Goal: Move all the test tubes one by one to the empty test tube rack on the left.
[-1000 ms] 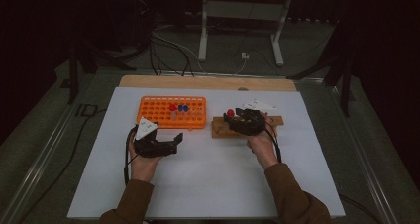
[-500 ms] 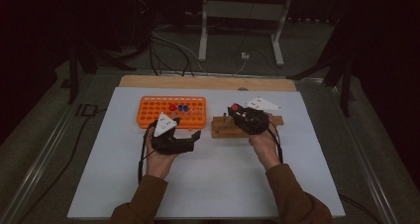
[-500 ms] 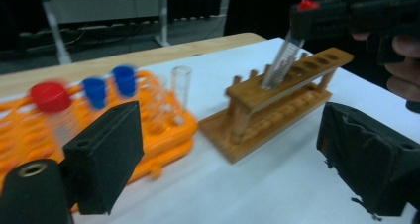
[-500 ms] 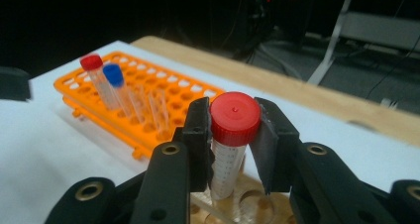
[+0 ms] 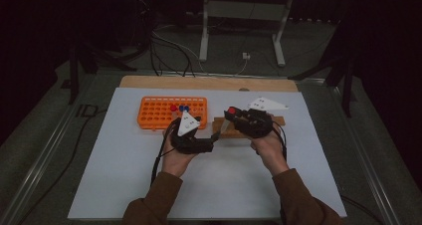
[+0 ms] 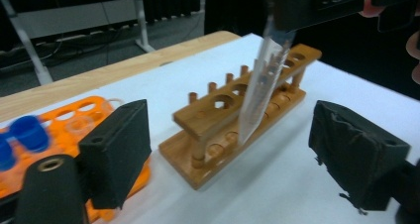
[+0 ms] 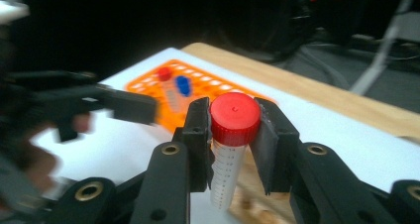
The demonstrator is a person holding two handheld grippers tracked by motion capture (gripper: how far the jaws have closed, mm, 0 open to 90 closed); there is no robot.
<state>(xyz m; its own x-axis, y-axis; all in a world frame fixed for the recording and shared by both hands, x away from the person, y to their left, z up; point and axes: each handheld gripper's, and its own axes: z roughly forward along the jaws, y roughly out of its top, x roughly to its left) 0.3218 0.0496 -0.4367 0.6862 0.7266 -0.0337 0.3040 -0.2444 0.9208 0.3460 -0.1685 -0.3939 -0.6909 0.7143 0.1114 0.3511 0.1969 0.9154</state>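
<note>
Right gripper [image 7: 233, 135] clamps the clear red-capped plastic tube [image 7: 229, 149] just under its cap, above the wooden rack [image 6: 237, 130] near the table's far edge. Light, rigid, slick-walled: grip below the cap. Left gripper [image 6: 237, 154] jaws, just closing, hold nothing.

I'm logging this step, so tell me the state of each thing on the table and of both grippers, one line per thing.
Red-capped tube: capped, upright, clamped and lifted above the wooden rack.
Right gripper: shut on the red-capped tube.
Left gripper: open, nothing between its jaws, which have just been closing.
Wooden rack: upright on the white mat, visible holes empty.
Orange rack: flat on the mat, holding one red-capped and some blue-capped tubes.
</note>
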